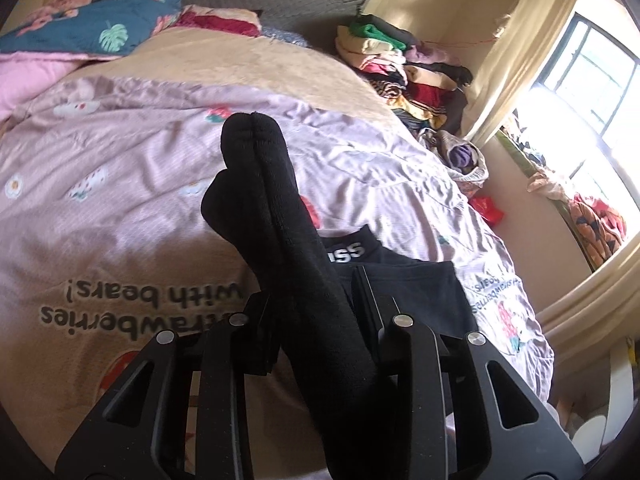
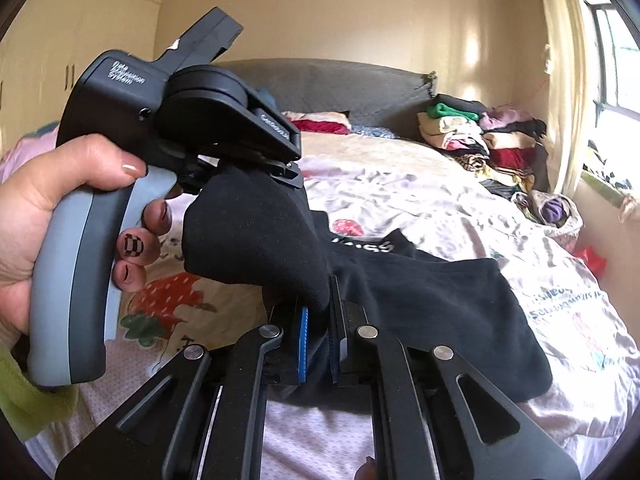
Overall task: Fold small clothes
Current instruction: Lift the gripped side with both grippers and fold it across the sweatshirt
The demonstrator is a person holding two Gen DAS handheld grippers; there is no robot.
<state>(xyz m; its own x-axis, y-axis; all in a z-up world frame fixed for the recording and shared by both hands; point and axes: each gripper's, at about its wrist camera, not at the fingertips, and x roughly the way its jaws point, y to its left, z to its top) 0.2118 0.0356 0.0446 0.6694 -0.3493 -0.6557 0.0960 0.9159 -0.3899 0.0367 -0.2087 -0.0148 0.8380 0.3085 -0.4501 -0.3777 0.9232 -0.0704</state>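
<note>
A pair of black socks (image 1: 272, 208) is held above the bed between both grippers. My left gripper (image 1: 316, 316) is closed on one end of the socks, which stick out forward past its fingers. My right gripper (image 2: 320, 320) is shut on the other end of the socks (image 2: 256, 240), its blue pads pinching the cloth. The left gripper's body (image 2: 168, 120) and the hand holding it fill the left of the right wrist view. A black garment with white letters (image 2: 440, 300) lies flat on the bed under them; it also shows in the left wrist view (image 1: 416, 284).
The bed has a pink printed duvet (image 1: 120, 184) with strawberries and text. A stack of folded clothes (image 1: 400, 64) sits at the far right corner by the grey headboard (image 2: 360, 88). A blue floral quilt (image 1: 88, 28) lies at the far left. A window (image 1: 592, 80) is on the right.
</note>
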